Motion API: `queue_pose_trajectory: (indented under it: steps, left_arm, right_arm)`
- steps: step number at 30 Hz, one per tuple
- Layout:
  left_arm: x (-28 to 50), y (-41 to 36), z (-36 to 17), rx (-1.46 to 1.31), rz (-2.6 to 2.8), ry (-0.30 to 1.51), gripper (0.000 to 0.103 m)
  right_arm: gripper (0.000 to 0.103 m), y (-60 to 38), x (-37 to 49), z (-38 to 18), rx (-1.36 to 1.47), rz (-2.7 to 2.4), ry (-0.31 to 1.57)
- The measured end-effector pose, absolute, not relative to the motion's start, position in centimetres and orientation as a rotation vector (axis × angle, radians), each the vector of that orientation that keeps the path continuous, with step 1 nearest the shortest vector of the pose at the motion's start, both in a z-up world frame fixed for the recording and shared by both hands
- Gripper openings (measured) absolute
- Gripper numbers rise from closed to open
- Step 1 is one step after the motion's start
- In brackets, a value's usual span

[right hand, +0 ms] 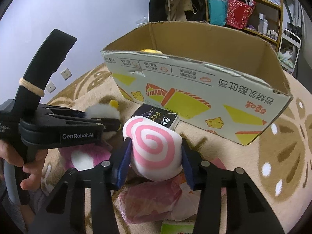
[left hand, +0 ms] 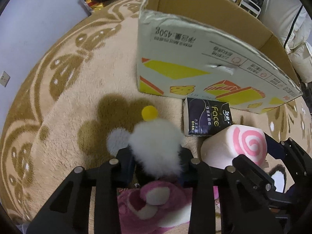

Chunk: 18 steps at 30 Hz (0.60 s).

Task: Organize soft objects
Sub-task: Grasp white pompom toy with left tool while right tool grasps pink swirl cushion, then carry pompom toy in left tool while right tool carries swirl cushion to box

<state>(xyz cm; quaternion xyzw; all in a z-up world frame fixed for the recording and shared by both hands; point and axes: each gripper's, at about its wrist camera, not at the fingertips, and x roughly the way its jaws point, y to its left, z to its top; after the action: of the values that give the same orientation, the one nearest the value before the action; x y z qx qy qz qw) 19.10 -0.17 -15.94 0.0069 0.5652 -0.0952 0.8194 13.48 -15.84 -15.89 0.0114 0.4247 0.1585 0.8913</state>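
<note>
Grippers clamping white fluffy toy (left hand: 156, 148), swirl cushion (right hand: 155, 146)

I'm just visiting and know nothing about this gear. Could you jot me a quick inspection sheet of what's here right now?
Surface: beige plush rug with brown flower pattern.
Job's things: white fluffy plush with yellow pompom; white squishy roll with pink swirl; pink plush bear; open cardboard box, something yellow inside.
Clutter: dark tissue pack; pink plastic-wrapped packet.
Tongs: left tongs shut on the fluffy plush; right tongs pressing the swirl roll.
Cables: nothing seen.
Surroundings: wooden shelf with bags and bottles, wall sockets.
</note>
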Motion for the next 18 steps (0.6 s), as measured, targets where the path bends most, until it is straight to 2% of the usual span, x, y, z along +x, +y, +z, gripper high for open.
queue_pose_trajectory:
  steps: [18]
  left_arm:
    - [16.2, 1.4, -11.5, 0.048, -0.077, 1.025, 0.03]
  right_arm:
    - [0.046, -17.4, 12.0, -12.7, 0.103, 0.291, 0.773]
